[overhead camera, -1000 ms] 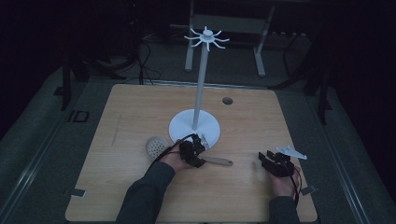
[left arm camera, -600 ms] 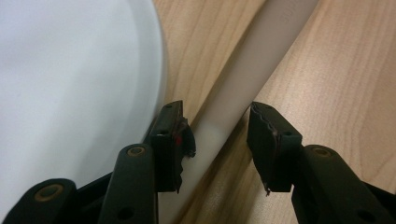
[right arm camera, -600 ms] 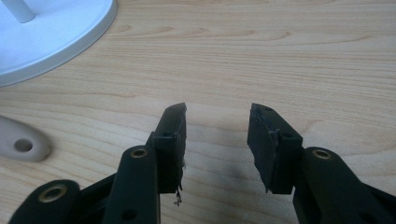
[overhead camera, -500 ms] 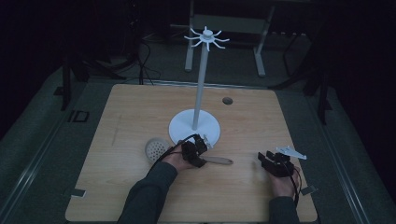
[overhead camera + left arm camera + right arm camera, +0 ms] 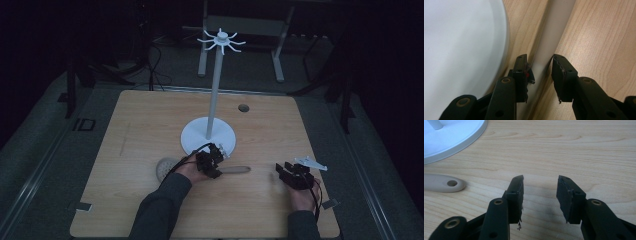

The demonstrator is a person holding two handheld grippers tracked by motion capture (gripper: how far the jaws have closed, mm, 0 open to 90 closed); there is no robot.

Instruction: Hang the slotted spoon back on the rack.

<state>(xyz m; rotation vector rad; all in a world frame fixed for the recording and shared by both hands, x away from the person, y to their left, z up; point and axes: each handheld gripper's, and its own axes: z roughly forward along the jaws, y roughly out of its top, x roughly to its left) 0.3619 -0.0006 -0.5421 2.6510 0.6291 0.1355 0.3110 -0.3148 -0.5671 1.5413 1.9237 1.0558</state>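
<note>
A tall white stand (image 5: pixel 215 90) with hooks around its top rises from a round base (image 5: pixel 200 137) at mid-table. A beige skimmer lies in front of the base, its round perforated head (image 5: pixel 164 170) to the left and its handle (image 5: pixel 239 170) to the right. My left gripper (image 5: pixel 216 165) is down over the handle. In the left gripper view it (image 5: pixel 539 58) stands open, one jaw on each side of the handle (image 5: pixel 554 32), with the base (image 5: pixel 461 50) close at the left. My right gripper (image 5: pixel 282 173) rests near the right edge. It (image 5: pixel 540 180) is open over bare wood, and the handle's holed end (image 5: pixel 444 183) lies to its left.
The wooden table (image 5: pixel 150 125) has a small round hole (image 5: pixel 243 107) at the back right and tape marks at the near corners (image 5: pixel 82 206). Dark floor, cables and a metal frame (image 5: pixel 277 50) lie beyond the far edge.
Almost nothing moved: the left gripper stays over the handle, the skimmer's round head seems to have slid slightly nearer, and the right gripper is still.
</note>
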